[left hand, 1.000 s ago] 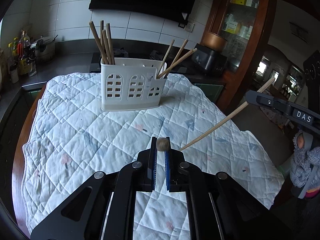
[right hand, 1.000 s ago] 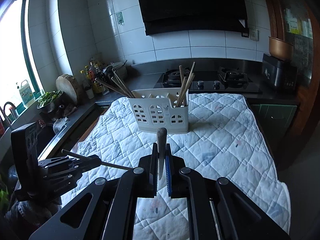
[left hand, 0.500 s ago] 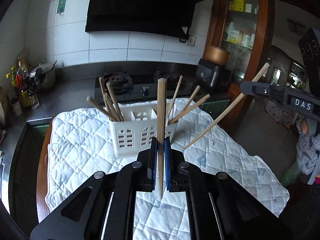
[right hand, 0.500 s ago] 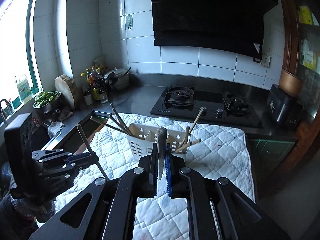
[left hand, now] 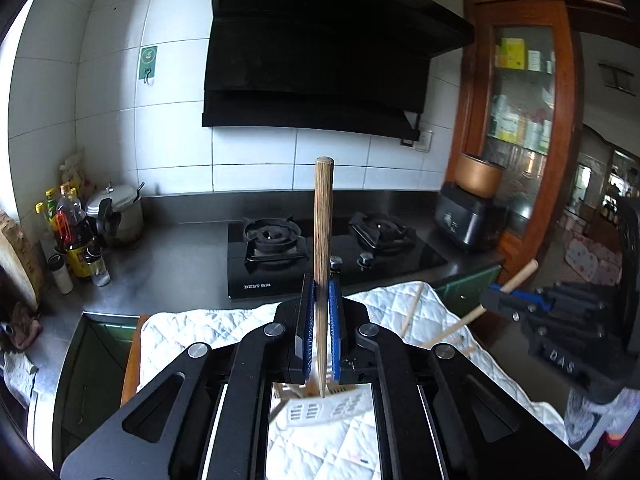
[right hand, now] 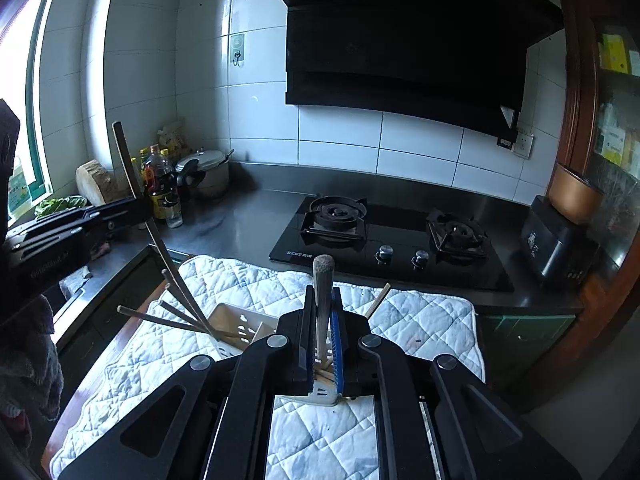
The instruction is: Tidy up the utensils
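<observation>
My left gripper [left hand: 319,292] is shut on a wooden chopstick [left hand: 322,240] held upright, tip down over the white utensil holder [left hand: 320,410] just below the jaws. My right gripper [right hand: 320,304] is shut on another wooden chopstick [right hand: 322,292], also upright, above the same holder [right hand: 236,326]. Several chopsticks [right hand: 176,312] lean in the holder's left compartment, others at its right side [right hand: 378,300]. In the right wrist view the left gripper [right hand: 138,210] shows at far left with its chopstick reaching into the holder. In the left wrist view the right gripper [left hand: 498,300] shows at right.
The holder stands on a white quilted cloth [right hand: 420,320] over a table. Behind it are a black gas hob [left hand: 332,252], a steel counter with bottles [left hand: 76,240] and a pot [left hand: 120,212], a black appliance [left hand: 468,220] and a wooden cabinet [left hand: 520,120].
Both grippers have risen and tilted from looking down at the table to facing the wall. Each chopstick has swung from lying flat to upright, tip down over the holder, which is now close below.
</observation>
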Motion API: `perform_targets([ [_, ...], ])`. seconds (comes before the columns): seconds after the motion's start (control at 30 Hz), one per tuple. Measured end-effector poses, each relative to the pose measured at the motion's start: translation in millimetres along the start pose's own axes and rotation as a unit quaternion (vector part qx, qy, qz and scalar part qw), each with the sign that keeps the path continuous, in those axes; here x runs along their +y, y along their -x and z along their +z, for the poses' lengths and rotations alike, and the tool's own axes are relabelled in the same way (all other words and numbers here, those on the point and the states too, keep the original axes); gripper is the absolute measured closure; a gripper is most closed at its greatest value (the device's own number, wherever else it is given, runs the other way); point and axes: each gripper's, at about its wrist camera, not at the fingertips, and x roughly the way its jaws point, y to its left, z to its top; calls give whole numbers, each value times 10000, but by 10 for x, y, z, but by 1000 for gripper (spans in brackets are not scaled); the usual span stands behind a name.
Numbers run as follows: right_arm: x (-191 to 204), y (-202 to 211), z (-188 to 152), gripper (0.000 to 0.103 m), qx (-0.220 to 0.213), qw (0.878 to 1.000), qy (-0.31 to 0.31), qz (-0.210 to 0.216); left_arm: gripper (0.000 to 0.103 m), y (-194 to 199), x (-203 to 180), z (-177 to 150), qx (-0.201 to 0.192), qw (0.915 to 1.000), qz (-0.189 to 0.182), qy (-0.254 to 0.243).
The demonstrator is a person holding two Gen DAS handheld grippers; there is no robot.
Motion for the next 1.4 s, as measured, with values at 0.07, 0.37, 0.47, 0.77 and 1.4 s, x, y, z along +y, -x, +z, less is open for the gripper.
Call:
perform_targets([
  [0.07, -18, -124, 1, 96, 95, 9999, 59, -97, 98, -115, 42, 32, 29, 9999, -7, 109],
  [0.37, -150, -496, -172, 96, 464, 9987, 88, -195, 98, -560, 174, -123, 368, 9989, 23, 284],
  [0.47, -153, -566, -224, 96, 532, 9984, 77, -183, 97, -646, 211, -184, 480, 9984, 6, 287],
  [0.77, -178, -662, -324, 96, 650, 9978, -36, -113, 97, -750, 255, -312, 701, 9971, -36, 292],
  [1.4, -143, -106, -443, 54, 252, 9995, -175, -82, 60, -82, 84, -449, 338, 9994, -57, 77],
])
